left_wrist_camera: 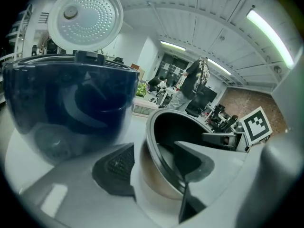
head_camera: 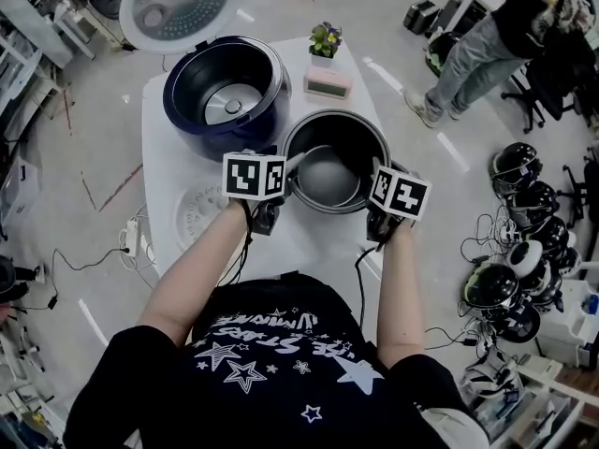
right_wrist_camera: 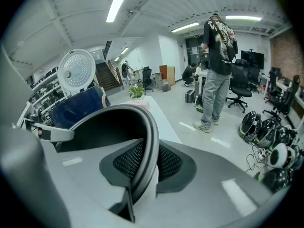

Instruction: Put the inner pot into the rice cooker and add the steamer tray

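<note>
Inspection found the inner pot standing upright on the table, mouth upward, directly ahead of the person and between the two grippers. It was not yet in the rice cooker, which stood just beside the pot on the left gripper's side and further from the person. The cooker's lid was raised and its cavity was unoccupied. The pot is round, so it offered no long axis; only the rim offered a grip, on opposite sides.

Right gripper: the jaws stood narrow and were clamped on the pot's rim at the person's right. One ribbed pad lay against the inside wall and the other against the outside. Grip judged secure.

Left gripper: the jaws straddled the rim at the opposite side, one jaw inside the pot and the other outside. A strip of white table showed between the outer pad and the pot wall, so the jaws were apart and not pressing. Whether the inner jaw touched the wall could not be determined.

Judgement: the coming lift depended on the left jaws closing on the rim they already bracketed. The pot would then travel toward the cooker on the left gripper's side.

A pale perforated disc, apparently the steamer tray, lay flat on the table beside the left forearm, untouched.
</note>
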The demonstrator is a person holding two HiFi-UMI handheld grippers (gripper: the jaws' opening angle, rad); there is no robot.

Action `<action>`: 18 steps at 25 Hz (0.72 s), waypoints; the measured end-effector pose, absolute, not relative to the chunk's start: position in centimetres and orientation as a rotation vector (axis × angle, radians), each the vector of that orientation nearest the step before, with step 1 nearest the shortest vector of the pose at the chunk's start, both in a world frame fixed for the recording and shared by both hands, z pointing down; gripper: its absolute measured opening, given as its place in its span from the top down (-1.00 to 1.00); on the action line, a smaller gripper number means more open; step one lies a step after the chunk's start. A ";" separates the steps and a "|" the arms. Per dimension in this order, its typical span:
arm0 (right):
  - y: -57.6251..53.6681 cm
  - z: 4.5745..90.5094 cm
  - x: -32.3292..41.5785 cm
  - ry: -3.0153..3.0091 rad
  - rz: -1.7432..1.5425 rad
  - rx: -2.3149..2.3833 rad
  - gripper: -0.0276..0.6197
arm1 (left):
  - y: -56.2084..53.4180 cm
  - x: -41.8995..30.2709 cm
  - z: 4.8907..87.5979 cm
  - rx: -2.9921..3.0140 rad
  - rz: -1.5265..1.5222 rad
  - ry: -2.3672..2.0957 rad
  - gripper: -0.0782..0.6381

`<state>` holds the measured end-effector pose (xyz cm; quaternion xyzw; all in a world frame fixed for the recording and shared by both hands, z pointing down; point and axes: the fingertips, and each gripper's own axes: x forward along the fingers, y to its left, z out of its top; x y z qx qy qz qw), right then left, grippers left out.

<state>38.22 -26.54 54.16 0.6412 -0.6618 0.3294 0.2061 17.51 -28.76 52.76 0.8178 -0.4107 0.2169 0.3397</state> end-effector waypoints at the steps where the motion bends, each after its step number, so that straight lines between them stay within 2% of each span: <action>1: -26.6 54.1 38.2 -1.844 0.917 1.786 0.60 | -28.9 17.5 52.9 2.128 0.573 -1.070 0.11; 2: -26.6 54.1 38.2 -1.844 0.917 1.785 0.60 | -28.9 17.6 53.0 2.125 0.579 -1.069 0.21; 7: -26.4 54.0 38.2 -1.843 0.908 1.800 0.61 | -28.9 18.3 53.5 2.137 0.627 -1.066 0.42; 18: -23.8 50.8 36.2 -1.845 0.814 1.862 0.61 | -26.9 16.2 52.1 2.102 0.563 -1.079 0.54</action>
